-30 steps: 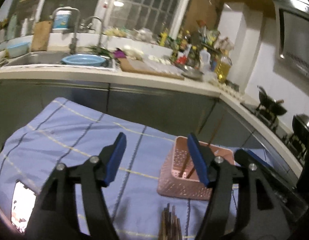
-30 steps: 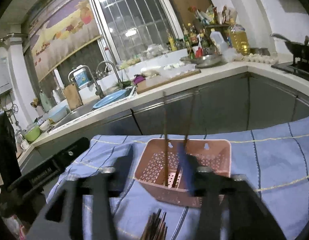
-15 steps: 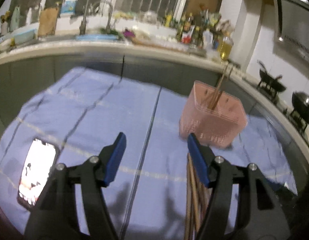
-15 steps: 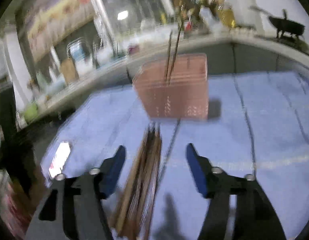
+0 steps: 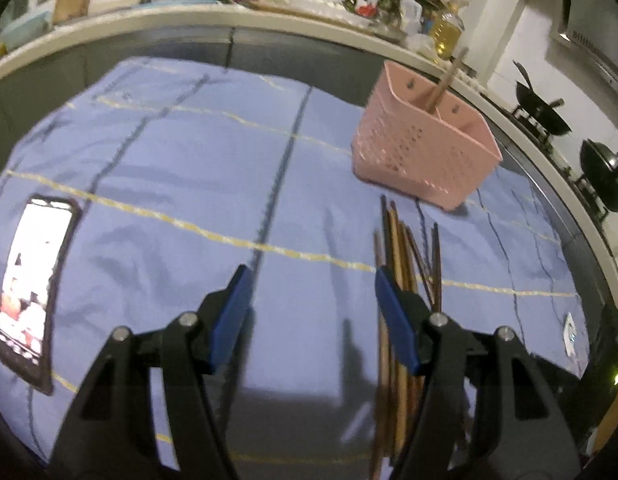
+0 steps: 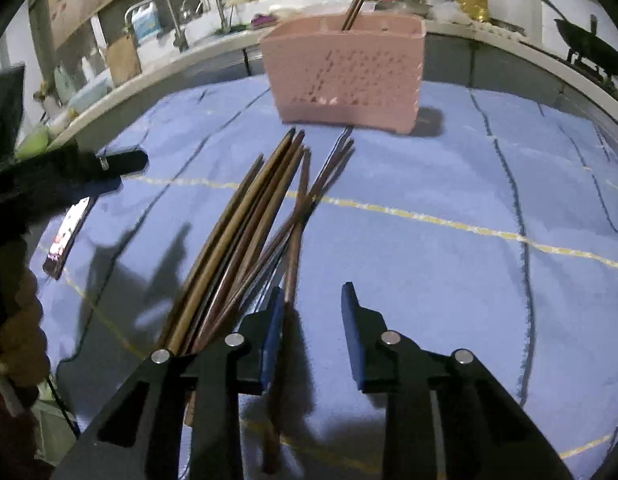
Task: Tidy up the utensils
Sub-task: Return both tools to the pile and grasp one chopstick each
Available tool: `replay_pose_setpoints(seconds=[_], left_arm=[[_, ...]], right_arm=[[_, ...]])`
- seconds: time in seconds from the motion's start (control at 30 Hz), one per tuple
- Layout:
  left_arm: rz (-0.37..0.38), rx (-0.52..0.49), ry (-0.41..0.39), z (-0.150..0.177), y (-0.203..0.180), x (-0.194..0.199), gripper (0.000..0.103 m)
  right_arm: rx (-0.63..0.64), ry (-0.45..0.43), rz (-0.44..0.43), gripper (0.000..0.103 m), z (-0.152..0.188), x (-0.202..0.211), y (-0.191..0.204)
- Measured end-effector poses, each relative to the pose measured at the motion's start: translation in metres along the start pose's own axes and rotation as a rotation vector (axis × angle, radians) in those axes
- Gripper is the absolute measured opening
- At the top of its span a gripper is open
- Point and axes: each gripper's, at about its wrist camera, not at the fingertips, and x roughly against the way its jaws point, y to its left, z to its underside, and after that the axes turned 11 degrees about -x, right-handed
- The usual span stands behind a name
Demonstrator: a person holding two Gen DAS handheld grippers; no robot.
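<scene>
A pink perforated basket (image 5: 423, 148) stands on the blue cloth with two chopsticks (image 5: 445, 80) upright in it; it also shows in the right wrist view (image 6: 345, 72). A bundle of brown chopsticks (image 6: 249, 232) lies on the cloth in front of the basket, and shows in the left wrist view (image 5: 405, 264) too. My left gripper (image 5: 311, 304) is open and empty, its right finger beside the bundle. My right gripper (image 6: 311, 312) is open, low over the cloth, its left finger against the near ends of the chopsticks.
A lit phone (image 5: 29, 284) lies at the cloth's left edge. The blue checked cloth (image 5: 181, 184) covers the table. A kitchen counter (image 5: 189, 20) with sink and bottles runs behind, a wok (image 5: 541, 110) on the stove at right.
Both grippers have tilted down and dropped toward the cloth. The chopstick bundle now lies close under them and the basket sits farther ahead.
</scene>
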Motion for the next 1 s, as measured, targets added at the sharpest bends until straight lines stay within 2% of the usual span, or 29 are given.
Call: replay_pose_setpoints(seconds=[0.17,0.27,0.43,0.63,0.77,0.87,1.0], left_arm=[[0.061,-0.066,0.047,0.007,-0.026,-0.014,0.061],[0.046,-0.121,0.057,0.012,-0.039,-0.02,0.061],[0.031,-0.147,0.083,0.013,-0.044,-0.032,0.053],[-0.017,-0.175,0.124,0.016,-0.045,-0.048,0.046],[-0.051,-0.218,0.115,0.017,-0.053,-0.051,0.046],[-0.076,-0.241,0.121,0.015,-0.059,-0.054,0.046],[-0.127,-0.282,0.119,0.015,-0.065,-0.059,0.045]], right_arm=[[-0.019,0.007,-0.024,0.03,0.002,0.005,-0.004],[-0.042,0.013,-0.045,0.03,-0.003,0.006,-0.008],[-0.072,0.006,-0.053,0.03,-0.024,-0.002,-0.011],[-0.131,0.033,-0.077,0.03,-0.04,-0.025,-0.013],[-0.096,0.028,-0.057,0.03,-0.041,-0.035,-0.004],[-0.108,0.034,-0.083,0.03,-0.043,-0.033,-0.004],[-0.054,0.024,-0.045,0.03,-0.044,-0.033,0.001]])
